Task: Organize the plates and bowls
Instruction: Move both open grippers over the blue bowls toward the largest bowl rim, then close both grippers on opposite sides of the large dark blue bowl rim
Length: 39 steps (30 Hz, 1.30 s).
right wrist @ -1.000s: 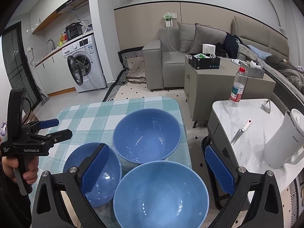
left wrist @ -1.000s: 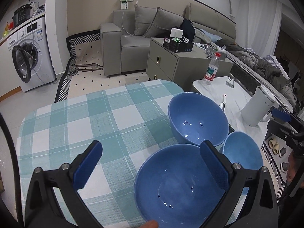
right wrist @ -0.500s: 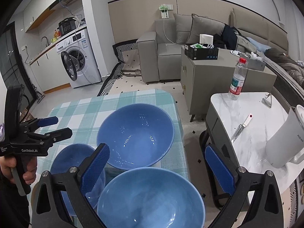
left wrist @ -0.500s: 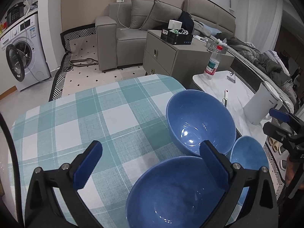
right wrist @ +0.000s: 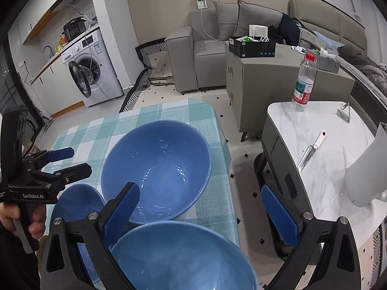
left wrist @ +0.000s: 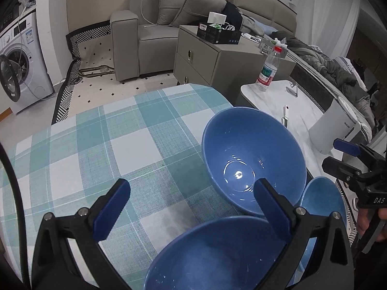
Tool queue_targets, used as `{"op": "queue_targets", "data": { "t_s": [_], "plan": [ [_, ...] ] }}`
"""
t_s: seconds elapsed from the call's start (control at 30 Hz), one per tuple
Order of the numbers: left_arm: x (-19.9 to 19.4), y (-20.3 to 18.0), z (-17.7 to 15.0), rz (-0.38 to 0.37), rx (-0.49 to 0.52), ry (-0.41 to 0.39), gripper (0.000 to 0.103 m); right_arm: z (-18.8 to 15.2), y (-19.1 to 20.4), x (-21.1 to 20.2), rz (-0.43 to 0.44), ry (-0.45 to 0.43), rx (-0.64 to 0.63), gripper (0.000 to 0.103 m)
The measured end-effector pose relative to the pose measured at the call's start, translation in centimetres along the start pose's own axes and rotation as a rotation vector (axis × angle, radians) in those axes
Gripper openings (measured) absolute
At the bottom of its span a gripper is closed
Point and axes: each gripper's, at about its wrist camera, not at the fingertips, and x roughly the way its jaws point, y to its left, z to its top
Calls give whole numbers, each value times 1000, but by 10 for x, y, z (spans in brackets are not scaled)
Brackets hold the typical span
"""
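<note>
Bowls (left wrist: 251,159) — 3 glossy blue rounds on woven checked cloth (left wrist: 121,145); left gripper (left wrist: 188,200) and right gripper (right wrist: 200,207) gape wide, empty.

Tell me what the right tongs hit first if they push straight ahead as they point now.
Probably the far big bowl: it sits ahead between the open right tongs, beyond the near bowl under them. Depth is unclear, so height may let them pass over its rim.

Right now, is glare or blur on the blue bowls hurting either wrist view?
Left wrist view: the far large blue ceramic bowl shows one bright lamp glint at its bottom; its rim stays sharp. Right wrist view: the same bowl carries scattered small highlights, while the near blue bowl looks soft and hazy. Fisheye bending curves the teal checked tablecloth in both.
</note>
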Motion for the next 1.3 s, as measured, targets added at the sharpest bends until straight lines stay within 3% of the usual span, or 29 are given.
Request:
{"op": "queue_targets", "data": {
  "t_s": [0.37, 0.6, 0.73, 0.83, 1.2, 1.3],
  "plan": [
    [26, -6, 4, -2, 16, 49, 100, -1, -5, 31, 6, 56, 15, 102],
    [36, -10, 4, -43, 26, 76, 86, -2, -5, 47, 27, 87, 18, 101],
    [41, -14, 2, -57, 42, 92, 77, -3, -3, 53, 44, 100, 13, 93],
    [44, -16, 1, -67, 51, 106, 68, -4, 0, 59, 59, 116, 10, 80],
    [49, -23, 0, -80, 79, 131, 44, -4, 2, 70, 105, 139, 22, 68],
    [48, -24, -1, -87, 85, 127, 38, -5, 5, 71, 111, 140, 18, 58]
  ]
}}
